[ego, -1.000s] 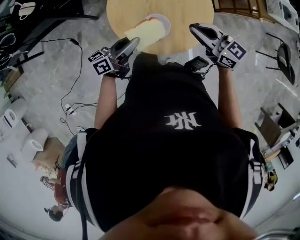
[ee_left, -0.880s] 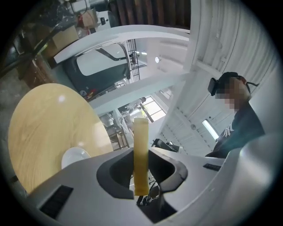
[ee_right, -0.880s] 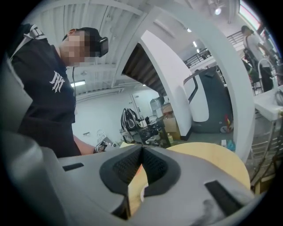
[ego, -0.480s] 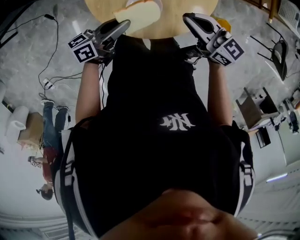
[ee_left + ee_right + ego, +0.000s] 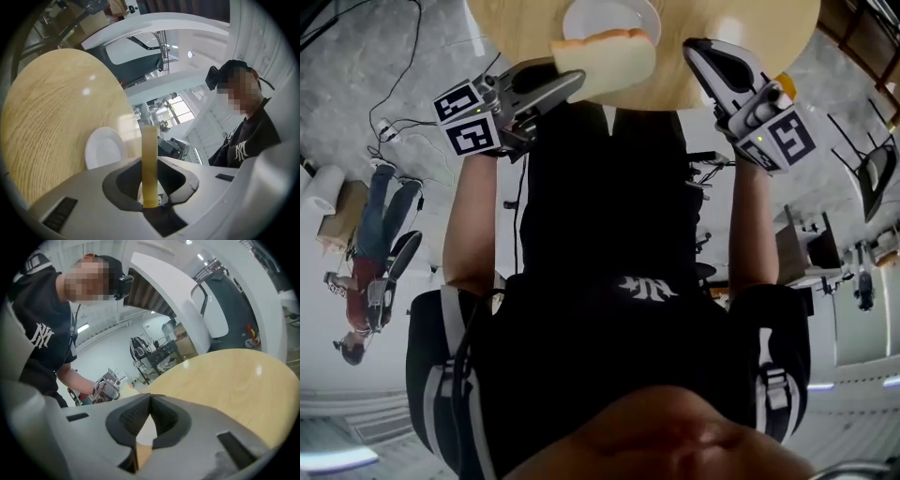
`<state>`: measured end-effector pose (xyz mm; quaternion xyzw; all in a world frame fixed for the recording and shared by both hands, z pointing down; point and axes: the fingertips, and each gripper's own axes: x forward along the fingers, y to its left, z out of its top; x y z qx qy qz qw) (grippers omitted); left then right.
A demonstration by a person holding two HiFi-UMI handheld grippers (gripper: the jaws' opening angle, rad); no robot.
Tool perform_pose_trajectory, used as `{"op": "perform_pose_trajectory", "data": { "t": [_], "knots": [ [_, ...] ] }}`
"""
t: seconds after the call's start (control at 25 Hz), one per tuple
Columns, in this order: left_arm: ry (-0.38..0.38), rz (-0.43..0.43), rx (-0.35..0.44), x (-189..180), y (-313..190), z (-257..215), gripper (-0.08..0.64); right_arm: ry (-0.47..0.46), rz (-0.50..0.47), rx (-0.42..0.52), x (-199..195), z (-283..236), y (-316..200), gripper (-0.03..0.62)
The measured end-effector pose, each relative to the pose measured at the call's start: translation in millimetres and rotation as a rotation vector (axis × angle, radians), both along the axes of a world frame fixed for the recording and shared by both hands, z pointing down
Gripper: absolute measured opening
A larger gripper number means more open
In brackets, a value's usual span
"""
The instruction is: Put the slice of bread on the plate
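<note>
In the head view, my left gripper (image 5: 570, 82) is shut on a pale slice of bread (image 5: 605, 59), which hangs over the near edge of the round wooden table (image 5: 741, 47), just in front of the white plate (image 5: 609, 17). Seen edge-on in the left gripper view, the bread slice (image 5: 149, 154) stands upright between the jaws of the left gripper (image 5: 150, 187). There the plate (image 5: 105, 149) lies empty to the slice's left on the table (image 5: 51, 117). My right gripper (image 5: 711, 54) is at the table's near right edge, shut and empty; in the right gripper view the right gripper (image 5: 150, 398) has its tips touching.
A person in a black shirt (image 5: 42, 333) holds both grippers. Beside the table are a dark chair (image 5: 867, 141) at the right, cables (image 5: 394, 122) on the grey floor at the left, and an orange thing (image 5: 783, 86) by the table's right edge.
Both grippers have come down toward the table. The bread stays in the left gripper and now hangs nearer the plate, which has come further into view.
</note>
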<state>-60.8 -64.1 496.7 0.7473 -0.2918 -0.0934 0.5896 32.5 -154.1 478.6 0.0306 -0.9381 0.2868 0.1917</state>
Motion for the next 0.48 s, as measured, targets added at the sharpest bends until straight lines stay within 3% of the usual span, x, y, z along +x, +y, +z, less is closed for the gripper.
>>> {"op": "perform_pose_trajectory", "data": {
  "t": [0.2,0.36,0.48],
  "knots": [
    [-0.043,0.011,-0.060,-5.3,-1.5,32.9,0.097,-0.004,-0.026,0.001,-14.5,27.6,-5.0,0.003],
    [-0.043,0.030,-0.067,-3.1,-3.4,35.1,0.097,-0.006,-0.027,0.007,-20.6,29.5,-4.2,0.003],
    [-0.086,0.046,-0.053,-2.6,-16.4,37.6,0.098,-0.007,-0.026,0.002,-22.0,29.6,-11.6,0.003]
  ]
}}
